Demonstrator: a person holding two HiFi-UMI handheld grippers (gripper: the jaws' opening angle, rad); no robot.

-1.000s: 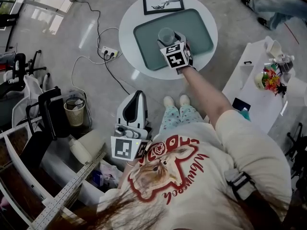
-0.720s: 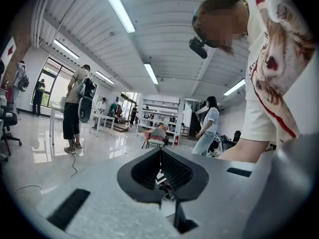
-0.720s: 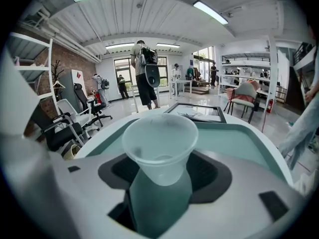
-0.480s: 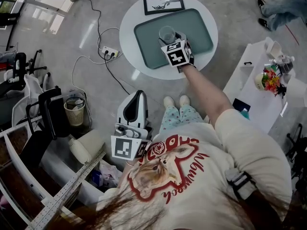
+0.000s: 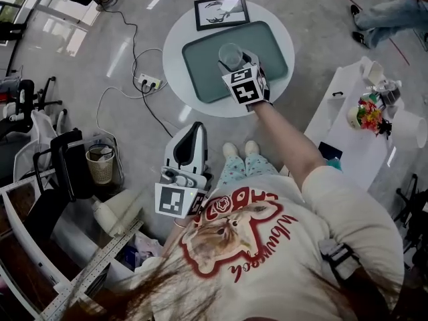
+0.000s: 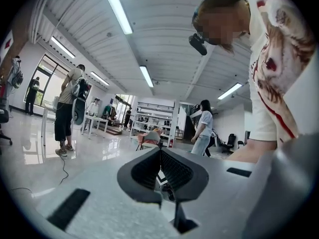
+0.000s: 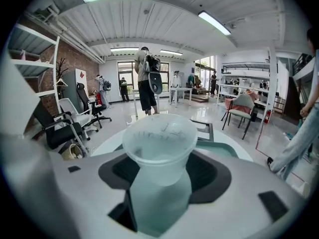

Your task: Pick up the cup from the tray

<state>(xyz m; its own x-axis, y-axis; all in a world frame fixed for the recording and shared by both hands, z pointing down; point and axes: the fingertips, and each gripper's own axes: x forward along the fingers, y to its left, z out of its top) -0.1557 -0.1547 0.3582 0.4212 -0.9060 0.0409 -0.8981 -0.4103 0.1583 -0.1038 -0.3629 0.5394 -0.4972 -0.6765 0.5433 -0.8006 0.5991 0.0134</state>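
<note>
Progress: the grasp looks made. The cup [image 5: 230, 54], clear plastic and upright, stands over the middle of the tray [image 5: 200, 79], which lies on a round white table [image 5: 175, 39]. The right gripper [image 5: 234, 64] reaches in from the tray's near edge.

Right gripper view: the cup [image 7: 159, 138] fills the gap of the right gripper [image 7: 162, 180]. The jaws are part-way apart, no wider than the cup, with a dark pad pressed to each side of its lower wall — clamped on it, by the look. The rim rises above the jaws, and the cup appears empty, though the frosted wall makes that uncertain.

Lift: the cup's base is hidden behind the gripper body in both views, so it cannot be told whether it rests on the tray or has cleared it. The tray's rim [image 7: 227, 151] shows beyond the cup and somewhat below its mouth. Judged status: pick secured; what is left is raising the cup straight up, clear of the tray's rim, without squeezing the thin wall out of shape.

Left gripper [image 5: 192, 130]: well away from the tray, off the table, held close to the person's body and taking no part. In its own view the left gripper [image 6: 160, 151] has its jaws together at the tips, nothing between them.

Other: a framed picture [image 5: 221, 12] lies on the table just beyond the tray's far edge.
</note>
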